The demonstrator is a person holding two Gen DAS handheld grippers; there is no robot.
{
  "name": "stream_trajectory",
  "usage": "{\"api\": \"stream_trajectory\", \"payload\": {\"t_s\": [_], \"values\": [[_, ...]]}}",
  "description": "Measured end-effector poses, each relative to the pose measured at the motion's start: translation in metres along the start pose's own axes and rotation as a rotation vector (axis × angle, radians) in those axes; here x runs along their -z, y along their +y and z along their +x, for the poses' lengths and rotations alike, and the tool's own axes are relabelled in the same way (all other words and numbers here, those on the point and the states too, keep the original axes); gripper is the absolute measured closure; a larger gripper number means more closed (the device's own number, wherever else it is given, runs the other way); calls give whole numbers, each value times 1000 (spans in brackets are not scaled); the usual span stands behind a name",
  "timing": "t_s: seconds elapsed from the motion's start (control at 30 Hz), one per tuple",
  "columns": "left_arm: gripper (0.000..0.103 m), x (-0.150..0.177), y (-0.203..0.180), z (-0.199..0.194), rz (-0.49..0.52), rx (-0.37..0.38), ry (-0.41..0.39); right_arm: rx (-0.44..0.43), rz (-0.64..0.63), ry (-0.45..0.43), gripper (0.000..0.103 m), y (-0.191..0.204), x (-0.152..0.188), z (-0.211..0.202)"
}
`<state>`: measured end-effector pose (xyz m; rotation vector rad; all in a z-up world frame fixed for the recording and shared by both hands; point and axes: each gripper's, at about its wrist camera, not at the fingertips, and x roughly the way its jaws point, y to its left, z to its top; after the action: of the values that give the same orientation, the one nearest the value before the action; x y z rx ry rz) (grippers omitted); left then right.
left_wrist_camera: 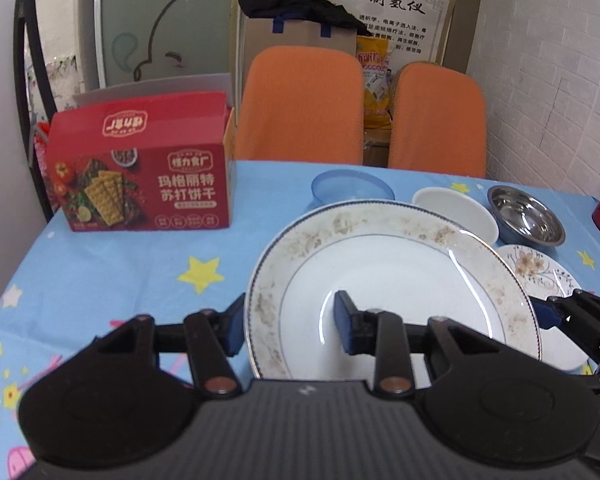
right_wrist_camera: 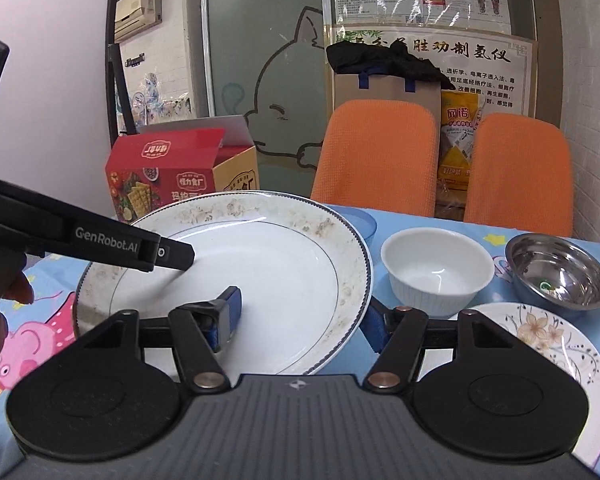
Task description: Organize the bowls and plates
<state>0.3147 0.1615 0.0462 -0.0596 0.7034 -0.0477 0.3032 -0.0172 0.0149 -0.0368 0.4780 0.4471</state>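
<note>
The left gripper [left_wrist_camera: 290, 322] has its blue-padded fingers [left_wrist_camera: 346, 326] clamped across the left rim of the large white plate with a dark-lined, brown-speckled border [left_wrist_camera: 392, 264], one pad inside the well and the other outside under the rim. The right gripper [right_wrist_camera: 300, 322] clamps the same plate at its right edge in the same way, one finger on the white inner surface, the other beyond the rim. The plate sits tilted between the two, its far edge raised above the light blue star-printed tablecloth on the table [left_wrist_camera: 100, 280].

Just right of the big plate stands a white ribbed ceramic bowl [right_wrist_camera: 436, 276], and beside that a shiny stainless steel bowl [right_wrist_camera: 558, 270]. In front of these two lies a small white plate painted with flowers and curling vines [right_wrist_camera: 540, 344], partly hidden under the right gripper's body. A translucent blue plastic bowl [left_wrist_camera: 352, 190] peeks out behind the big plate's far rim.

Farther left on the table is a red cardboard cracker box with its lid flap open [left_wrist_camera: 140, 168]. Behind the table stand two orange-backed chairs [left_wrist_camera: 300, 104], with a brown paper bag topped by black cloth [left_wrist_camera: 300, 28] beyond them.
</note>
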Motion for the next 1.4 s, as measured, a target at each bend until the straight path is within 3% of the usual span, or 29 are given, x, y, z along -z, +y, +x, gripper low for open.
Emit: {"api": "stream_trajectory", "payload": {"t_s": [0.37, 0.57, 0.73, 0.8, 0.87, 1.0, 1.13, 1.2, 1.4], "values": [[71, 89, -3, -37, -35, -68, 66, -49, 7, 84, 0, 34, 71, -56], [72, 104, -4, -30, -44, -58, 87, -33, -23, 84, 0, 41, 82, -57], [70, 105, -7, -33, -15, -73, 42, -39, -55, 82, 0, 43, 86, -54], [65, 100, -1, -40, -42, -60, 16, -58, -20, 83, 0, 36, 85, -56], [44, 94, 2, -48, -50, -69, -20, -42, 31, 60, 0, 24, 84, -59], [43, 82, -1, -55, -43, -69, -63, -18, 116, 1, 0, 2, 77, -74], [33, 73, -17, -51, -19, -32, -63, 1, 116, -18, 0, -7, 75, -80], [23, 69, -30, -47, 5, -11, -66, 12, 127, -19, 0, -15, 75, -81], [18, 57, -73, -30, 75, 74, -47, 113, 176, -33, 0, -55, 77, -92]]}}
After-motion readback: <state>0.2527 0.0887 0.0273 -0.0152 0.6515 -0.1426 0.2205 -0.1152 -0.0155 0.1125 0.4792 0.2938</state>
